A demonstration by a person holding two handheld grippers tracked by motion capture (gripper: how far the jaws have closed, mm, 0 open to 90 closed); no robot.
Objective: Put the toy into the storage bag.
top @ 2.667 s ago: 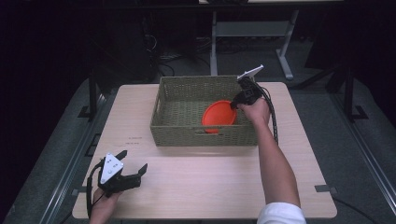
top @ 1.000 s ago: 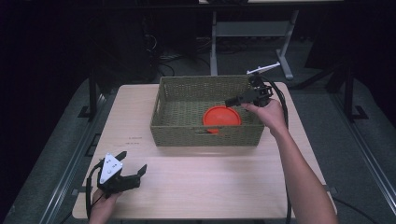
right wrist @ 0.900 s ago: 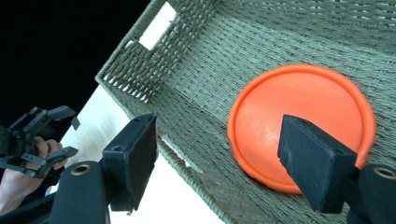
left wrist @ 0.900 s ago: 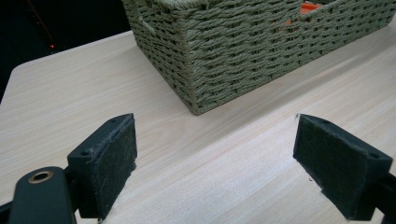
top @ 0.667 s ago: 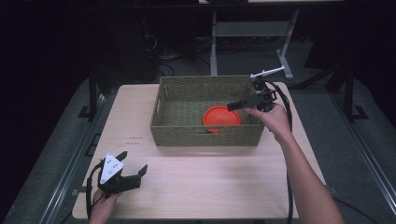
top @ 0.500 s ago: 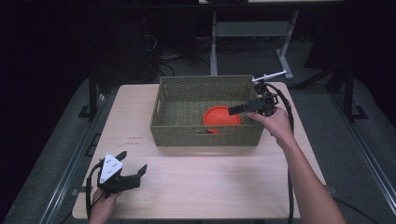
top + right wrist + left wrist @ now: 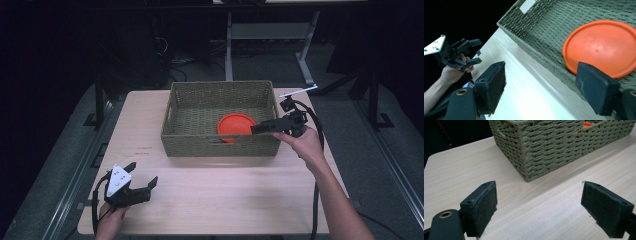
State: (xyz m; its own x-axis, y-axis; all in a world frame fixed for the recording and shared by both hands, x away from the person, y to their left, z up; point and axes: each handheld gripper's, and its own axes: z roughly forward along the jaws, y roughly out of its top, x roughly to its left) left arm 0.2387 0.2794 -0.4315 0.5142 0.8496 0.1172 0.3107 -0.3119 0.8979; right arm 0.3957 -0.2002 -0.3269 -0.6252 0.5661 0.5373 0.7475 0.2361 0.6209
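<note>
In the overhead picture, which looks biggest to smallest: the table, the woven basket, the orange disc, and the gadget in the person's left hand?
1. Table, the largest by far.
2. Woven basket.
3. Orange disc and the left gripper look about alike; the disc is partly hidden by the basket wall, and the gripper sits nearer the camera, so their order is unsure.

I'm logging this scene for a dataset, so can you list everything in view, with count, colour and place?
Wicker basket: one, olive-green, at the far middle of the table.
Orange disc: one, lying in the basket, toward its near right part.
Table: one, light wood, under everything.
Metal frame legs: pale grey, on the floor beyond the table.
Left gripper: one, black with a grey plate, open, at the table's near left corner, held in the person's left hand.
Right gripper: one, black, open, at the basket's right wall, jaws pointing over the rim toward the disc, held in the right hand.
</note>
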